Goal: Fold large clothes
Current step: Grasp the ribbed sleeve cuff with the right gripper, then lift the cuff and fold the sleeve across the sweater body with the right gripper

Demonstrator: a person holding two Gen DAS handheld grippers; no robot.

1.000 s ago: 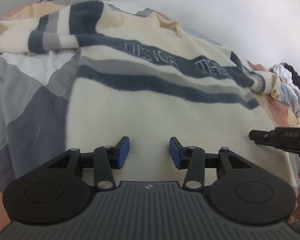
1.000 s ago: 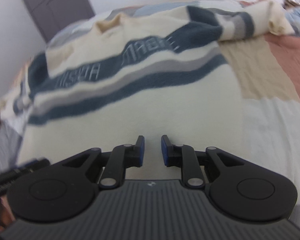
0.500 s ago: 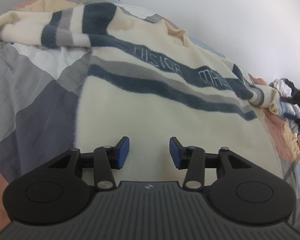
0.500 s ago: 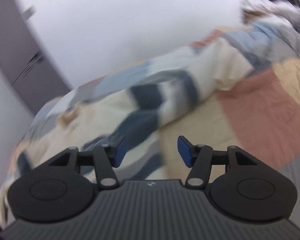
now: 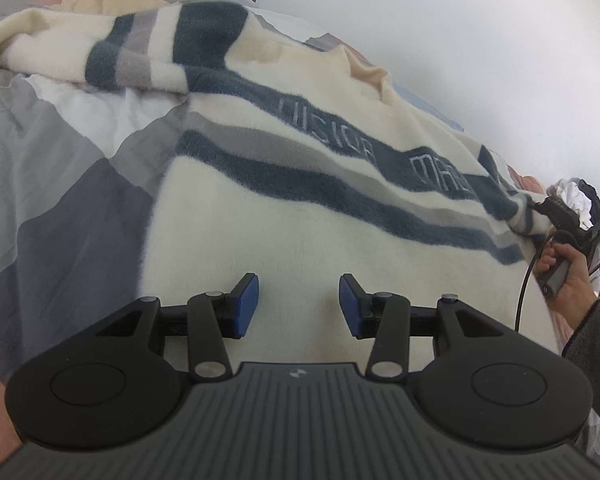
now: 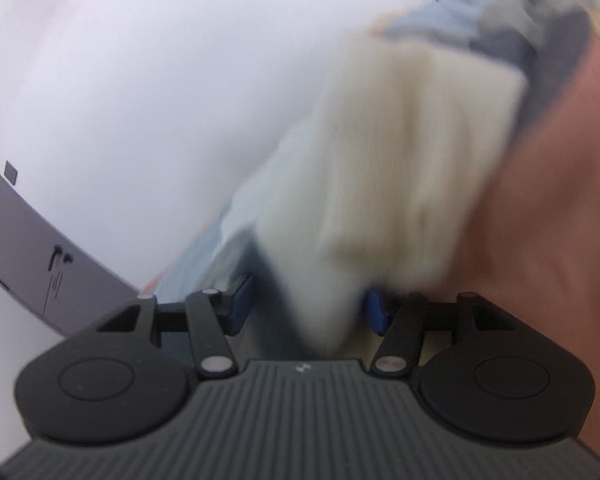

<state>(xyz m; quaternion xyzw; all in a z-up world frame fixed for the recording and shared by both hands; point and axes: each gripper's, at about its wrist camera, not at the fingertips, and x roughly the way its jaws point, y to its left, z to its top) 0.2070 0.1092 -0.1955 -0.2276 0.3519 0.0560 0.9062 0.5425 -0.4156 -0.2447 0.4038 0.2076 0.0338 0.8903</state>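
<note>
A cream sweater (image 5: 300, 216) banded in dark blue and grey lies spread flat across a bed covered by a patchwork quilt (image 5: 56, 168) of grey, white and salmon blocks. Raised lettering runs along its widest blue stripe. One sleeve (image 5: 148, 48) is stretched out toward the top left of the left wrist view, and the neckline points toward the white wall (image 5: 460, 40).

The left gripper (image 5: 298, 304) hovers over the plain lower body of the sweater, its blue pads (image 5: 246, 304) spread moderately apart with nothing between them.

At the far right edge of the same view, the right gripper (image 5: 540, 210) meets the end of the sweater's other sleeve, worked by the person's right hand (image 5: 566, 276) in a grey cuff, a black cable hanging below it.

The right wrist view is heavily blurred. There the right gripper (image 6: 308, 306) has just been opening its jaws, and the cream cuff (image 6: 380, 184) of the sleeve sits between its blue pads (image 6: 240, 304). The pads stand partly apart and the blur leaves it unclear whether they press on the cloth. Salmon quilt fills the right of that view; a grey door (image 6: 32, 248) shows at lower left.

A heap of other clothes (image 5: 580, 204) lies beyond the right gripper.
</note>
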